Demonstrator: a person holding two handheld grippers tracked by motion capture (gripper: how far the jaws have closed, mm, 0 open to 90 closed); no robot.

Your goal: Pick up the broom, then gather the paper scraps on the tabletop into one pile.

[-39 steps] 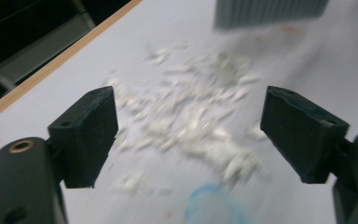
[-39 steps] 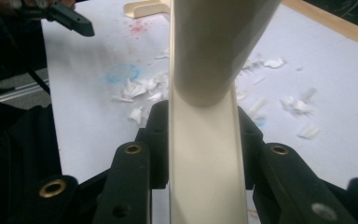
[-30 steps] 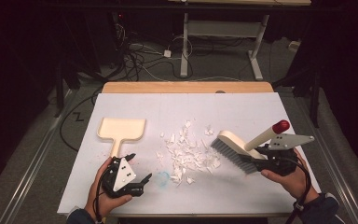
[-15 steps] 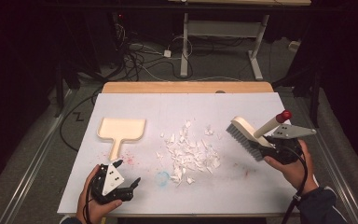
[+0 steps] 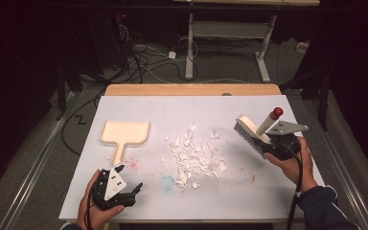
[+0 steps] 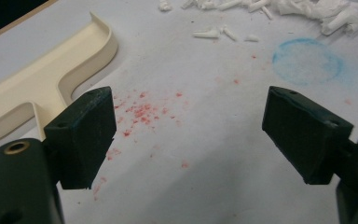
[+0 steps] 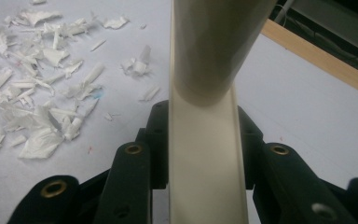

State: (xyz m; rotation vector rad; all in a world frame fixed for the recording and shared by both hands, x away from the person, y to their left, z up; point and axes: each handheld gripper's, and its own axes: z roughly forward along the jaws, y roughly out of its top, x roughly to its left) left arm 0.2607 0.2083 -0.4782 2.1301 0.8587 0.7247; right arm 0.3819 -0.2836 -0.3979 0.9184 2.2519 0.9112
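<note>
- The work in hand is sweeping torn paper scraps (image 5: pixel 194 155) into a dustpan (image 5: pixel 123 134); judged from how things lie, it has barely begun.
- The scraps lie in a loose heap at the middle of the bench (image 5: pixel 211 201), with a few strays toward the far side. None sits in the dustpan.
- The dustpan lies flat to the left of the heap, apart from it, with its handle pointing to the near edge. Nothing holds it.
- The right gripper (image 5: pixel 279 143) has its jaws clamped on the handle of a brush (image 5: pixel 249 132); the right gripper view shows the cream handle (image 7: pixel 205 154) pinched between them.
- The brush hangs at the right of the heap, bristles down and tilted, near the scraps but not on them.
- The left gripper (image 5: pixel 117 187) rests at the near left, with its jaws wide apart and nothing between them. The left gripper view shows the dustpan's handle (image 6: pixel 23 105) just beside one jaw.
- Done: the brush is in hand and set to the right of the heap.
- Left: grip or steady the dustpan, bring it up to the heap, then sweep the scraps leftward into it.
- Red specks and a blue ring stain the bench; they are likely not part of the sweep.
</note>
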